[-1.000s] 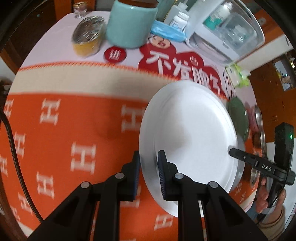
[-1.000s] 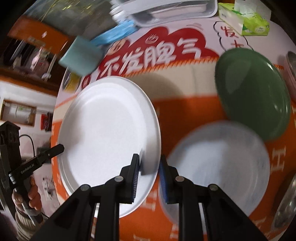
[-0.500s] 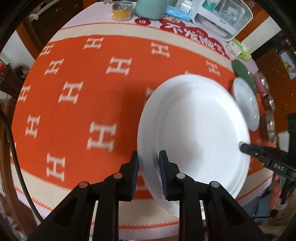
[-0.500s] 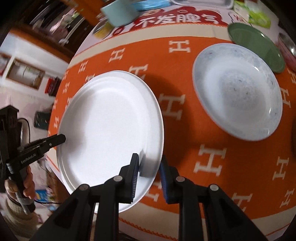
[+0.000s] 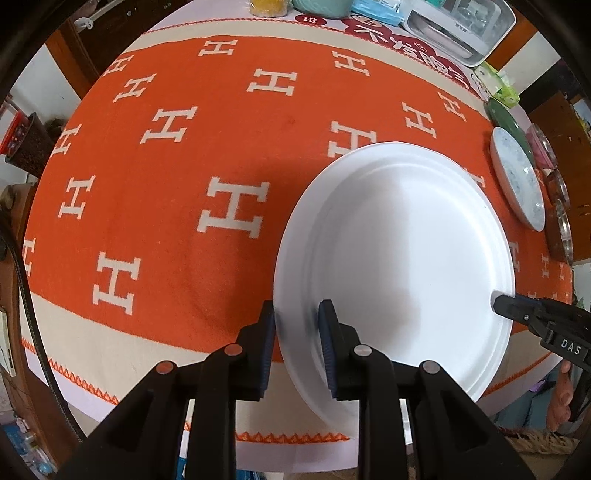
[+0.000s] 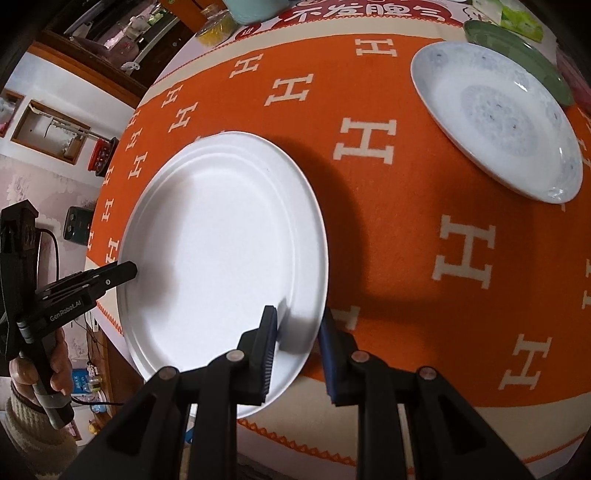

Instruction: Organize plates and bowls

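Grippers on both sides of one white plate (image 5: 399,251). Left gripper (image 5: 297,332) pinching the plate's near-left rim, one pad under the edge and one on the top face, seen closest in the left wrist view. Right gripper (image 6: 297,332) pinching the opposite rim the same way, inner pad on the top face, outer pad below the edge; its black tip (image 5: 517,304) also seen against the plate's right edge in the left wrist view. Left gripper's tip (image 6: 110,275) likewise seen on the plate's far-left rim in the right wrist view, with a hand (image 6: 40,373) wrapped round its handle.

Plate held at both edges, over the near border of the orange cloth (image 5: 177,192) with its pale H pattern, on the counter (image 5: 85,391). Cannot tell whether the plate's underside touches the cloth; dark shadow on the cloth just beyond the plate's right edge.

Beyond the white plate and to its right, well apart: a blue-patterned plate (image 6: 495,118) lying flat on the cloth. Just beyond that, a green plate (image 6: 517,55), partly hidden behind the patterned plate's far rim. Farthest from the white plate, along the counter's back edge: a yellow-filled jar (image 6: 214,27), a pale teal canister (image 5: 321,5), a white appliance (image 5: 461,29), a green tissue pack (image 5: 496,83).
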Tool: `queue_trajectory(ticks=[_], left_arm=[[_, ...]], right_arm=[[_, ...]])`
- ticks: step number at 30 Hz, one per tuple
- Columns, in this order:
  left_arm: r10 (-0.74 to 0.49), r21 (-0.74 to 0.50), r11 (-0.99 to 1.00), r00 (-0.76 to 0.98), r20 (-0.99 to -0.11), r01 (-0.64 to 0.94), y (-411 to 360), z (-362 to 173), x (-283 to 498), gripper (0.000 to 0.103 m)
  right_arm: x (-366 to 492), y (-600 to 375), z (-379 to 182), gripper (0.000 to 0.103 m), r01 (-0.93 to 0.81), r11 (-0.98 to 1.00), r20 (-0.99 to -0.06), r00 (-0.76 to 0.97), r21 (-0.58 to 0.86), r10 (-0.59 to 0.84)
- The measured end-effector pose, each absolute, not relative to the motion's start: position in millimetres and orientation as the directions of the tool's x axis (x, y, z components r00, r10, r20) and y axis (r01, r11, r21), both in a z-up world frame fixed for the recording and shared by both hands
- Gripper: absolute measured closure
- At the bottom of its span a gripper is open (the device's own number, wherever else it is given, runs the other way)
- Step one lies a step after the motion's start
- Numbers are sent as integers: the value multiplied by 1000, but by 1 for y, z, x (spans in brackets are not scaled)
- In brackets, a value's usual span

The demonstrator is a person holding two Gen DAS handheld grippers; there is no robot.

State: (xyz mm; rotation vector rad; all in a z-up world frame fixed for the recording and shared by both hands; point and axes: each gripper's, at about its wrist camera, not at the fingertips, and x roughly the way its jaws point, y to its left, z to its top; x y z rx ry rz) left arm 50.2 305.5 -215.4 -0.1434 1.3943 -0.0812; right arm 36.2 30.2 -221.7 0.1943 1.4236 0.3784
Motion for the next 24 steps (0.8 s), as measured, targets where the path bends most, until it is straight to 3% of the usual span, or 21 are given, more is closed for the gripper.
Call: queue_trajectory(ticks=[18, 21, 24], left_arm=[[-105, -113, 992, 150, -983, -49, 309, -236, 57, 79], [-104, -112, 993, 148, -983, -46, 309, -238, 57, 73], [-95, -104, 994, 157, -983, -46, 308, -237, 58, 61]], right_arm=[[36, 40, -238, 78, -122, 929, -933, 53, 349, 357], [36, 40, -241, 76, -115, 931, -936, 37, 345, 351], [35, 43, -241, 70, -119, 935, -940, 33, 334, 340]])
